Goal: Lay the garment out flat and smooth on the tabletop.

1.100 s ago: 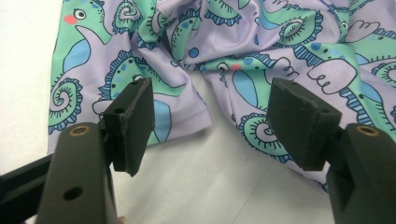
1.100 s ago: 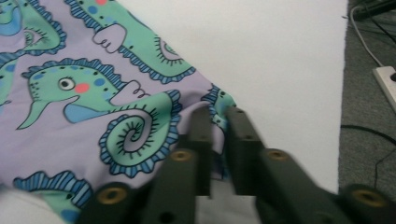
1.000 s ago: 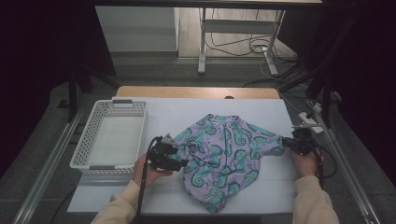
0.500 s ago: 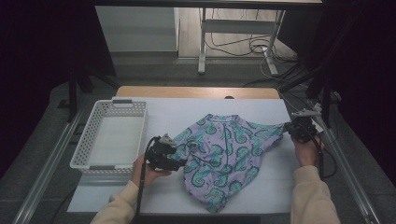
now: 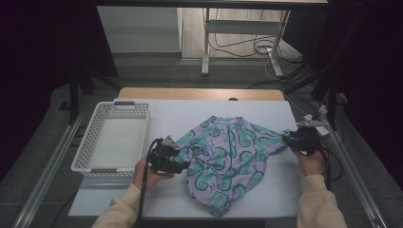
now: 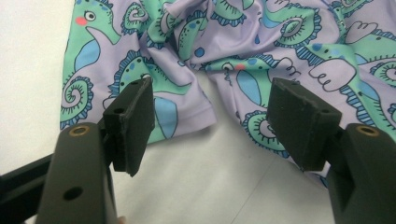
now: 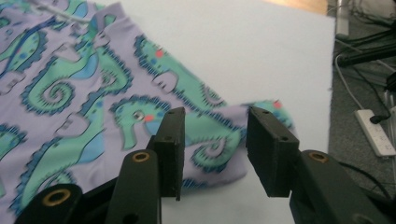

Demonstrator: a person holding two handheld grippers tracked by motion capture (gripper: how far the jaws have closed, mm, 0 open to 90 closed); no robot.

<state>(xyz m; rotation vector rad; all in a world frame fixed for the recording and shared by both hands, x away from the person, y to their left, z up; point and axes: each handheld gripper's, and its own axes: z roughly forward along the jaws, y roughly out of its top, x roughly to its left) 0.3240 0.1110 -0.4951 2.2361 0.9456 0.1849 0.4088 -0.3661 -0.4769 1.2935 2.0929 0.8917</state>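
A lilac shirt (image 5: pixel 228 156) printed with green seahorses lies spread on the white table (image 5: pixel 180 114). My left gripper (image 5: pixel 184 161) rests at the shirt's left side. In the left gripper view it (image 6: pixel 210 107) is open over the left sleeve's hem (image 6: pixel 187 116), and its pads touch no cloth. My right gripper (image 5: pixel 287 138) hovers at the shirt's right sleeve (image 5: pixel 278 137). In the right gripper view its jaws (image 7: pixel 215 126) have just been opening. The sleeve end (image 7: pixel 219 140) lies on the table below the gap, free of the pads.
A white slotted basket (image 5: pixel 119 107) stands on the table's left part. A power strip (image 7: pixel 373 126) and cables lie off the table's right edge. Bare table surface runs behind and in front of the shirt.
The right gripper lifted the right sleeve slightly, then its jaws parted and the sleeve dropped flat, stretched to the right. The left hand and its gripper stayed put.
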